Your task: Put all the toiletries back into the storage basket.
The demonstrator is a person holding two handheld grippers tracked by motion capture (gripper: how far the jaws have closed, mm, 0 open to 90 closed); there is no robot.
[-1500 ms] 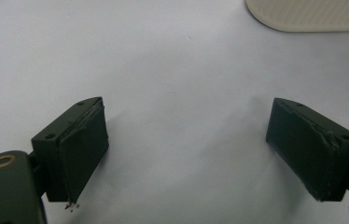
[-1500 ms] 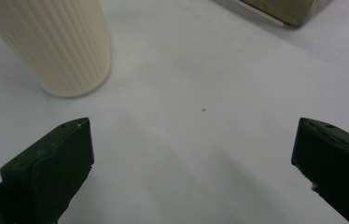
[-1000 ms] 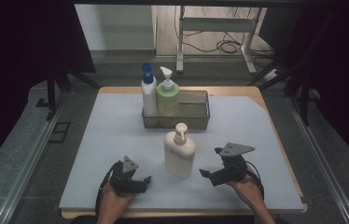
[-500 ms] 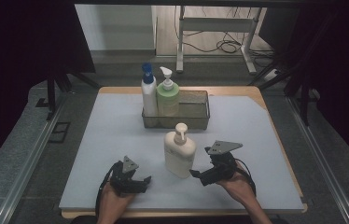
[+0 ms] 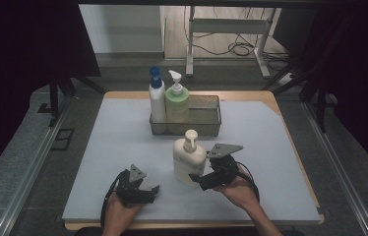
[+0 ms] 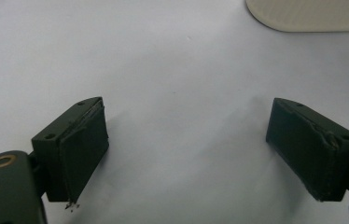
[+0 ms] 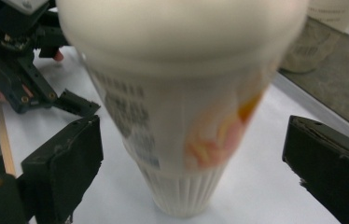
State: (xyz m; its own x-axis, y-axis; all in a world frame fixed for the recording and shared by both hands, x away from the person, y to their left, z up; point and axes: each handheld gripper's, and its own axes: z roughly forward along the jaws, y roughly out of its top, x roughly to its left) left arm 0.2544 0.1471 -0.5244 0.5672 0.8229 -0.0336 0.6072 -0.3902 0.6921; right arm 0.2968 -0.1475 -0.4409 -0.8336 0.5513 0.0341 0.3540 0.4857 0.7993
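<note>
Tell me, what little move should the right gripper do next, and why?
Probably close the right gripper on the cream pump bottle. In the right gripper view the bottle stands upright between its two pads, with gaps on both sides, so nothing is held yet. Its jaws have just been closing a little. The left gripper rests open on the mat.

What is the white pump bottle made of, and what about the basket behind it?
The white pump bottle looks like smooth, slightly glossy plastic: molded ribs at its base and a printed label. The basket looks like dark metal mesh, since you can see through its walls; it could be coated wire.
</note>
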